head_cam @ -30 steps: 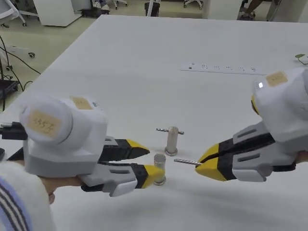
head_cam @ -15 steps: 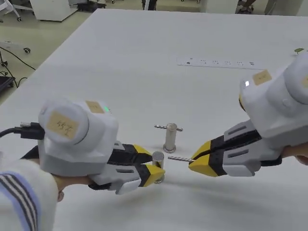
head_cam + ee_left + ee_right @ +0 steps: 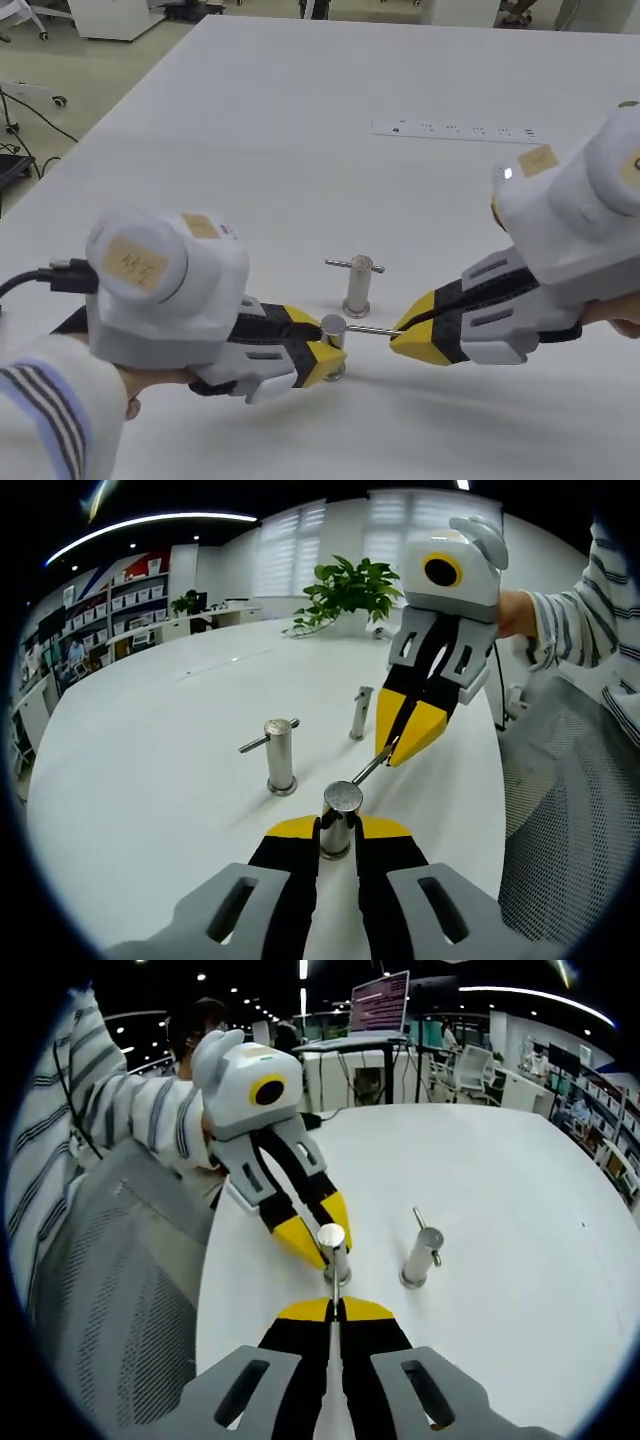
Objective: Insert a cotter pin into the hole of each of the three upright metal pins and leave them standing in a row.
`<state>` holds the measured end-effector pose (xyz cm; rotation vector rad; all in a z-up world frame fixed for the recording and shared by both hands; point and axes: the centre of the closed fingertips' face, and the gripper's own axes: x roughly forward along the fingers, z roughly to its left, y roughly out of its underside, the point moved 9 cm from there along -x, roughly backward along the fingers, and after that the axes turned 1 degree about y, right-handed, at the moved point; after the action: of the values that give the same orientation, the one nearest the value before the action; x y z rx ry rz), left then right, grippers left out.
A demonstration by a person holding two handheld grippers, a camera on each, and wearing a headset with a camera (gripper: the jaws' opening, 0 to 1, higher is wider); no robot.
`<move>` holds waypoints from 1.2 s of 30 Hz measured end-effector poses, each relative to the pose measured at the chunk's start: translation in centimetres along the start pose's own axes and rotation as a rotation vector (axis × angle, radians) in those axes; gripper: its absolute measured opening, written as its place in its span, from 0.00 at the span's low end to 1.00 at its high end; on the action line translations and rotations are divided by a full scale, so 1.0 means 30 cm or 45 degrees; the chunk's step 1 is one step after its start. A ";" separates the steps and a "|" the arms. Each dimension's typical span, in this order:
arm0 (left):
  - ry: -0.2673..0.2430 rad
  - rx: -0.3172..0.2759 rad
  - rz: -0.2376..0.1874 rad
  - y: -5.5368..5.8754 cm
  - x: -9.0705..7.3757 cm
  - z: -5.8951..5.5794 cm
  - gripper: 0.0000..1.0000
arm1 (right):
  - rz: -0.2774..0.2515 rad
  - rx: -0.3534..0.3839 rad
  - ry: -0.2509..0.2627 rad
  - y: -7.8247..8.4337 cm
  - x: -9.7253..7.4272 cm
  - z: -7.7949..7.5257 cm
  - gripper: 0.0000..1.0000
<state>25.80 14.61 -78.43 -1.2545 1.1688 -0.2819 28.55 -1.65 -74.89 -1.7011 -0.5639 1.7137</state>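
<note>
An upright metal pin [image 3: 332, 338] stands near the table's front, and my left gripper [image 3: 325, 350] is shut on its shaft [image 3: 340, 815]. My right gripper [image 3: 410, 330] is shut on a thin cotter pin [image 3: 371, 329], held level with its tip at the pin's head [image 3: 331, 1242]. The cotter pin [image 3: 335, 1295] runs straight out from my right gripper [image 3: 335, 1307]. Just behind stands a second metal pin [image 3: 357, 288] with a cotter pin [image 3: 345, 264] through its top. The left gripper view shows a third pin [image 3: 361, 712] farther back, beside the right gripper [image 3: 405, 745].
A white power strip [image 3: 455, 130] lies on the white table [image 3: 250, 150] well behind the pins. A mesh chair [image 3: 570, 810] stands off the table's edge near the person's striped sleeve [image 3: 45, 410]. A potted plant [image 3: 350, 585] sits at the table's far end.
The left jaws have closed on the front pin. The right gripper has carried the cotter pin leftward until its tip meets the pin's head. The head camera has shifted slightly.
</note>
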 end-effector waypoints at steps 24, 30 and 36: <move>0.010 -0.013 -0.031 0.010 0.004 0.008 0.12 | 0.091 -0.180 -0.057 -0.039 0.006 -0.021 0.04; 0.013 -0.019 -0.033 0.014 0.008 0.008 0.12 | 0.091 -0.192 -0.060 -0.040 0.005 -0.024 0.04; 0.015 -0.017 -0.041 0.015 0.008 0.011 0.12 | 0.099 -0.198 -0.062 -0.035 0.014 -0.029 0.04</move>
<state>25.97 14.79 -78.98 -1.2854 1.1631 -0.3059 29.58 -0.74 -74.49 -1.8145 -0.6770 1.8112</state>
